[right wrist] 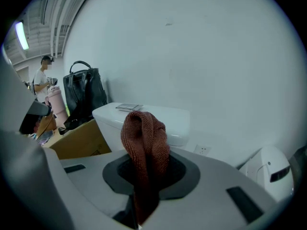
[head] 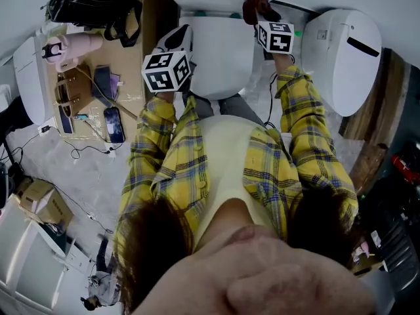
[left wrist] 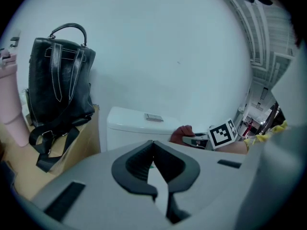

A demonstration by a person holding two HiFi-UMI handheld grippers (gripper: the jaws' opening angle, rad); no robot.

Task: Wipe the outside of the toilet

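Toilet tank (right wrist: 144, 116): smooth, glossy white, ceramic look. Flush plate (left wrist: 154, 117): dull metal look. Cloth (right wrist: 144, 147): rust-brown, coarse knit, matt. Bag (left wrist: 57, 90): black, leather-like, soft sheen, pale stitching. Box (right wrist: 79, 140): brown cardboard, matt.

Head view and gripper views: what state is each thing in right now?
Right hand-held gripper: shut on the cloth.
Left hand-held gripper: shut, empty.
Cloth: bunched, sticking up from the jaws.
Toilet lid: down.
Bag: upright, handle up.
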